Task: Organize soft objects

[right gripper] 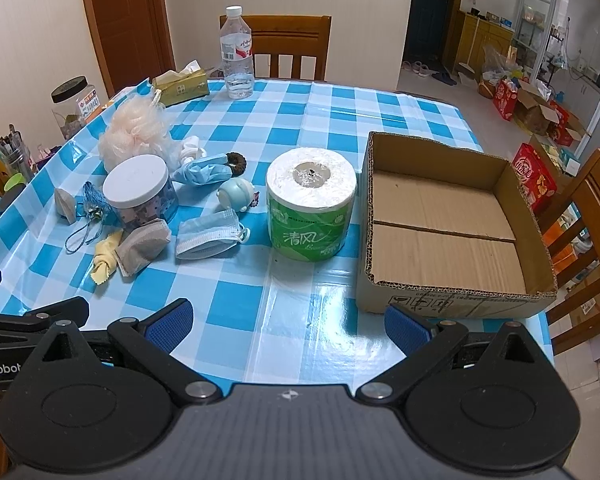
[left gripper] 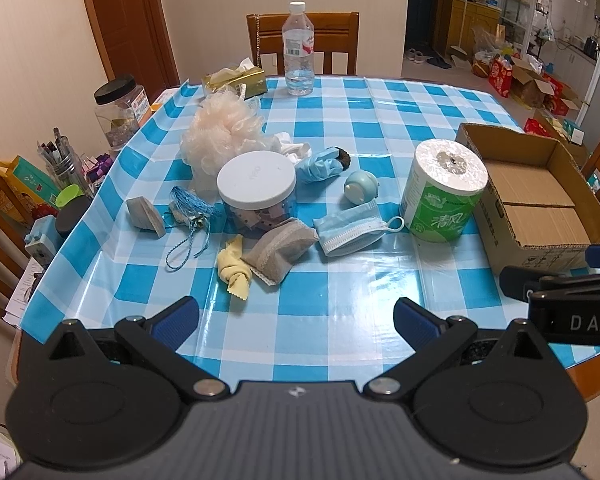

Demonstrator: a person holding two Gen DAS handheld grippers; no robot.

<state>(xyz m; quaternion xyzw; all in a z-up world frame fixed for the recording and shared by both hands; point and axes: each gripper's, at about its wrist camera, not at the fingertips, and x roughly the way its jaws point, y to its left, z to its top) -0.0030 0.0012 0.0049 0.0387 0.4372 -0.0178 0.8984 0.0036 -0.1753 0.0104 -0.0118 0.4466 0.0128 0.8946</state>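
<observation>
Evenly lit indoors, moderately bright, soft light from above. Broad white glare on the glossy checked cloth of the surface (left gripper: 332, 292), strongest near the front edge; same sheen in the right wrist view beside the cardboard box (right gripper: 452, 288). Only short, faint shadows under the paper roll (right gripper: 311, 208) and the folded mask (left gripper: 352, 226). Sharp focus across the middle, no motion blur. Strong fisheye bending: curved door frame (left gripper: 96, 20), bowed edges of the surface, dark corners. Slightly washed, softer detail in the far room (left gripper: 540, 40).

left tongs (left gripper: 296, 320) agape, right tongs (right gripper: 288, 320) agape
</observation>
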